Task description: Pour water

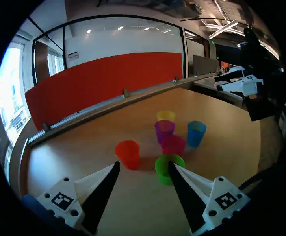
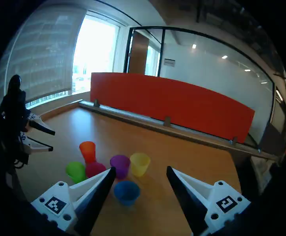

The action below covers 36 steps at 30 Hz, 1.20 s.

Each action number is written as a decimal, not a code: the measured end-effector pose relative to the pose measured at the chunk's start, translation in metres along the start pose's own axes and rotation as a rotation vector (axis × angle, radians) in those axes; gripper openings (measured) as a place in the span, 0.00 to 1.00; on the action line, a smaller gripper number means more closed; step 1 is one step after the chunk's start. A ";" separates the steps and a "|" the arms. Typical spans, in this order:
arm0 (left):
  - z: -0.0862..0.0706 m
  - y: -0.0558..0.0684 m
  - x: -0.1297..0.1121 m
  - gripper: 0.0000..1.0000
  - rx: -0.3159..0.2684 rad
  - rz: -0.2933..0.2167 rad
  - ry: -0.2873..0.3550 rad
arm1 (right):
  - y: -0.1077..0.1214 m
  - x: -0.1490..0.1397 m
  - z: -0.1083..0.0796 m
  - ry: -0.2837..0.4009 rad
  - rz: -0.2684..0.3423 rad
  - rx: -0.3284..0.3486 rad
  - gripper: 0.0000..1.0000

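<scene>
Several plastic cups stand close together on a wooden table (image 1: 229, 133): an orange-red cup (image 1: 128, 154), green cup (image 1: 167, 168), magenta cup (image 1: 173, 144), purple cup (image 1: 164, 130), yellow cup (image 1: 166, 115) and blue cup (image 1: 196, 133). My left gripper (image 1: 143, 170) is open just short of the green and orange-red cups, holding nothing. In the right gripper view the same cups show: blue cup (image 2: 126, 192), yellow cup (image 2: 140, 163), purple cup (image 2: 120, 165), magenta cup (image 2: 95, 169), green cup (image 2: 76, 171), orange-red cup (image 2: 88, 151). My right gripper (image 2: 140, 172) is open and empty, with the blue cup nearest it. The left gripper (image 2: 44, 139) appears at the far left.
A low red partition (image 1: 103, 82) on a rail runs along the table's far edge, with glass walls behind. White equipment (image 1: 241, 83) sits on a desk to the right. Bright windows (image 2: 95, 55) lie beyond the table (image 2: 190, 157).
</scene>
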<state>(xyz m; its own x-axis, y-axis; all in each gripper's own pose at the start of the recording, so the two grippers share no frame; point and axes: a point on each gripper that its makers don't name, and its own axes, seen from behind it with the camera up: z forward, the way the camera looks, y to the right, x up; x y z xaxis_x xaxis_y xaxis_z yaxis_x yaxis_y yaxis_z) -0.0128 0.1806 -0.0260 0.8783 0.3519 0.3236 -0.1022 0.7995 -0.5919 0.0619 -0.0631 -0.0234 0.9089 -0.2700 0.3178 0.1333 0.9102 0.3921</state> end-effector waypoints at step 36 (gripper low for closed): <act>0.088 0.059 -0.086 0.90 -0.167 0.053 -0.166 | 0.004 -0.031 0.017 -0.080 -0.003 0.013 0.99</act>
<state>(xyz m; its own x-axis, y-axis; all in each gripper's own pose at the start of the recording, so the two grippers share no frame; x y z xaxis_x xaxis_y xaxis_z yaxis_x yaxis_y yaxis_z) -0.1349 0.2405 -0.0242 0.7833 0.4778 0.3976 -0.0556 0.6909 -0.7208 0.0272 -0.0563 -0.0170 0.8741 -0.2974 0.3839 0.1306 0.9054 0.4039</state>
